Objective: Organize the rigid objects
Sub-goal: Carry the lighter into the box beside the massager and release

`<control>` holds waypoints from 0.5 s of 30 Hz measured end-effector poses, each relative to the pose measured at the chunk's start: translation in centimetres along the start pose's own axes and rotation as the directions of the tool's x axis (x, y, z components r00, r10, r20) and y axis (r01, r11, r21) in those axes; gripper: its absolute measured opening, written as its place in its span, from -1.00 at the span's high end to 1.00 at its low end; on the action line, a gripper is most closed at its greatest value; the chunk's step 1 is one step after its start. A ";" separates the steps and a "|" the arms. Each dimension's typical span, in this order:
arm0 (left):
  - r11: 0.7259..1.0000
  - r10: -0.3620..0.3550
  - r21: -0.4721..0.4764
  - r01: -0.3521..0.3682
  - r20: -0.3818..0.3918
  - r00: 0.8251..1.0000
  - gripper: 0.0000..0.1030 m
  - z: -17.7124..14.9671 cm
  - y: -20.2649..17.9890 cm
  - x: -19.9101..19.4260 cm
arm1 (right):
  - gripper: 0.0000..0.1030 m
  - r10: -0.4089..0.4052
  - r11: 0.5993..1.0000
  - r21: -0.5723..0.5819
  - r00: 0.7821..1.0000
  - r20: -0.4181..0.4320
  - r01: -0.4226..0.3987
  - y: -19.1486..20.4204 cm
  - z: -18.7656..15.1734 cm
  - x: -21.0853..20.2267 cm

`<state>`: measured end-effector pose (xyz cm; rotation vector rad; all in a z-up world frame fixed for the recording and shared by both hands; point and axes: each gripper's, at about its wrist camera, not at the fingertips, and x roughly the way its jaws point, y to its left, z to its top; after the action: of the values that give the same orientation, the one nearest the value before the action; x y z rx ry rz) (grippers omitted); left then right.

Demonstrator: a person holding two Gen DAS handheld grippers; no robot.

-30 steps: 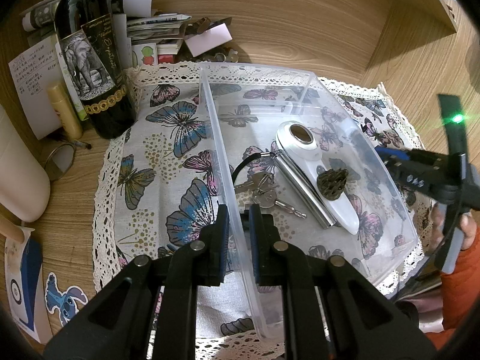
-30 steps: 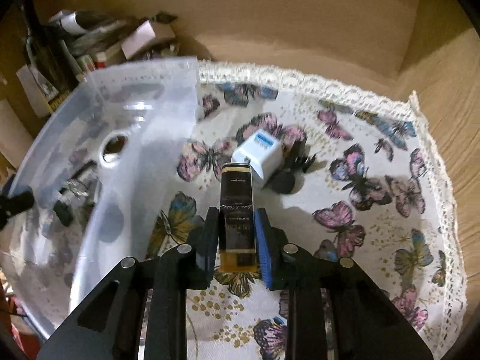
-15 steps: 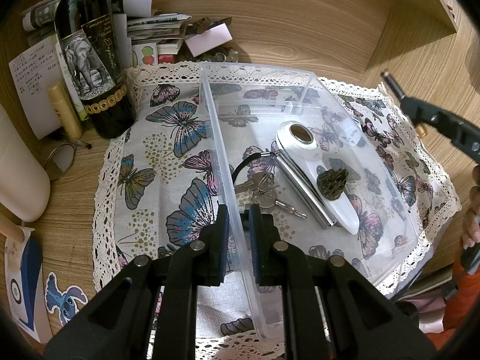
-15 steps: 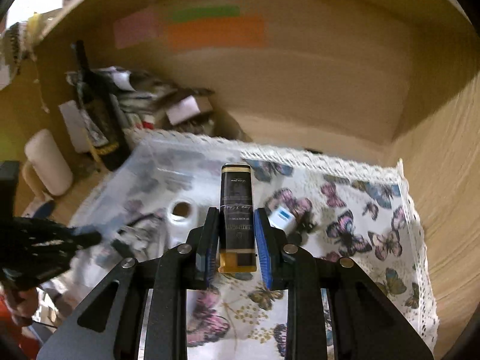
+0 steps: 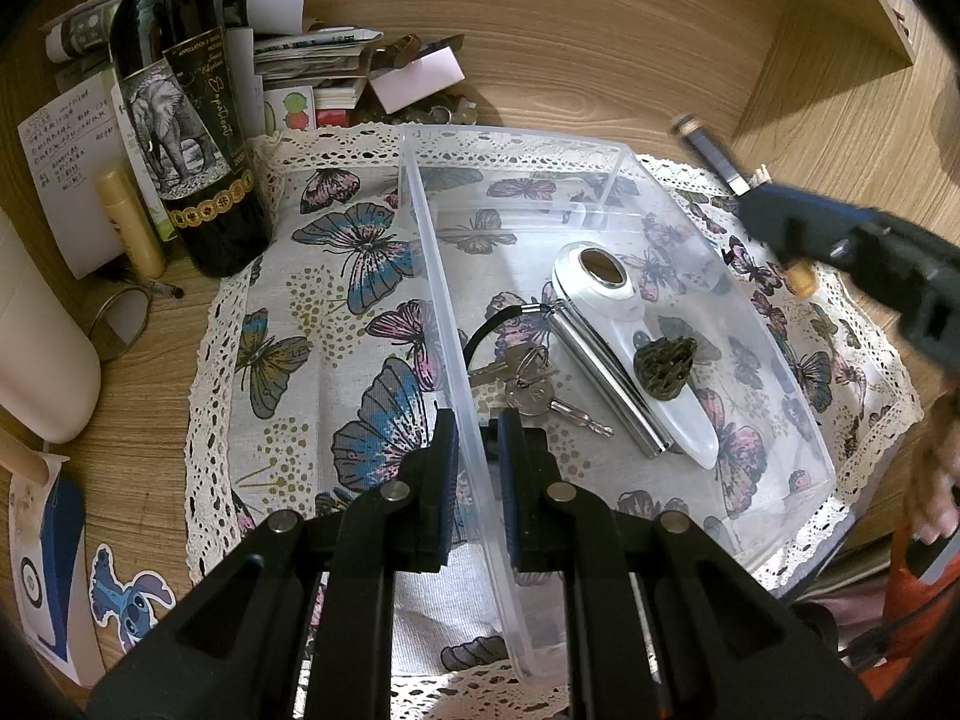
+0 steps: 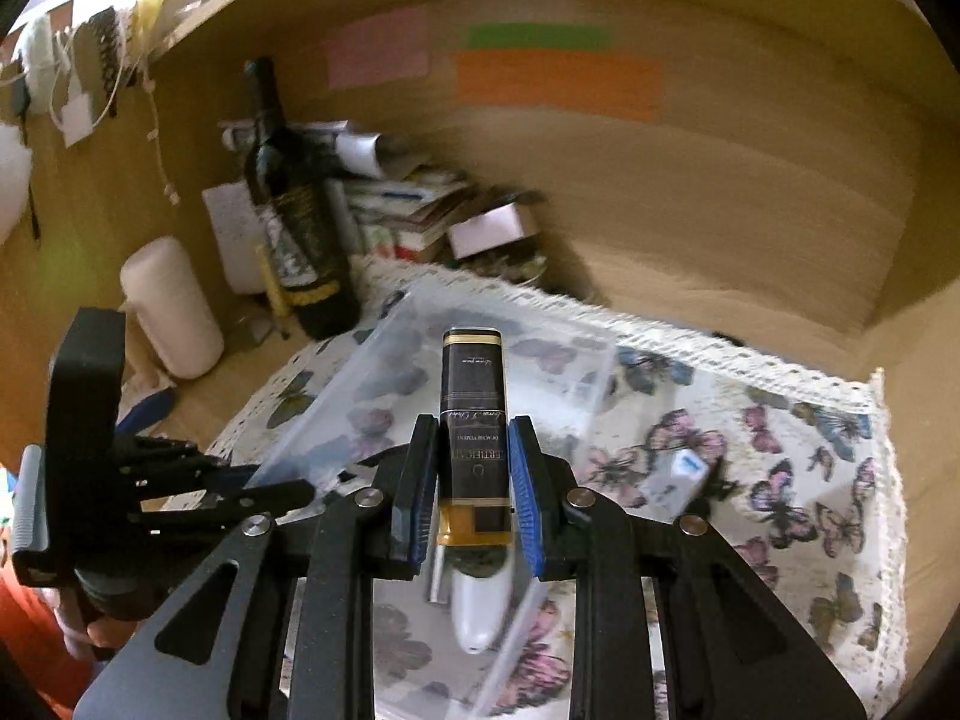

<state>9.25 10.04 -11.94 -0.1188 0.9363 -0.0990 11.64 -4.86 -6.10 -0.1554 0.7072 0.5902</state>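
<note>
Left gripper (image 5: 477, 456): jaws pinched on the near wall of the clear bin (image 5: 798, 420), steadying it.
Right gripper (image 6: 471, 480): jaws clamped on a dark lighter (image 6: 474, 420), held in the air above the bin.
Already in the bin: keys (image 5: 528, 384), a metal bar (image 5: 606, 384), a white gadget (image 5: 630, 336), a small cone (image 5: 666, 360).
Still out: a small white box (image 6: 681, 477) on the butterfly cloth (image 5: 288, 360), beside the bin.
Far worktop edge: wine bottle (image 5: 180, 108), papers.
Progress: seemingly well along.

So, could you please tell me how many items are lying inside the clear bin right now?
4: the white handheld device, the silver bar beside it, the keys by the bar, and the dark ridged cone resting on the device. None looks hidden.
</note>
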 end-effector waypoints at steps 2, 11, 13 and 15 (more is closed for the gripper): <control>1.000 0.001 0.001 -0.001 0.000 1.000 0.76 0.0 0.0 0.0 | 0.58 0.009 1.000 -0.010 1.000 -0.024 -0.009 0.5 -0.2 1.0; 1.000 0.001 0.005 -0.001 0.000 1.000 0.76 0.0 -0.1 0.1 | 0.58 0.085 0.996 0.020 0.983 -0.161 -0.083 0.9 -1.3 5.2; 1.000 0.000 0.004 0.000 0.000 1.000 0.76 0.0 -0.1 0.1 | 0.58 0.089 0.996 0.028 0.979 -0.183 -0.086 0.8 -1.6 5.9; 1.000 0.000 0.003 0.000 -0.001 1.000 0.76 0.0 -0.1 0.1 | 0.58 0.094 0.995 0.035 0.975 -0.200 -0.089 0.6 -1.8 6.3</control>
<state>9.27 9.90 -12.03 -0.1157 0.9367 -0.1010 14.05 -2.07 -11.51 -0.1609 0.9224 0.6591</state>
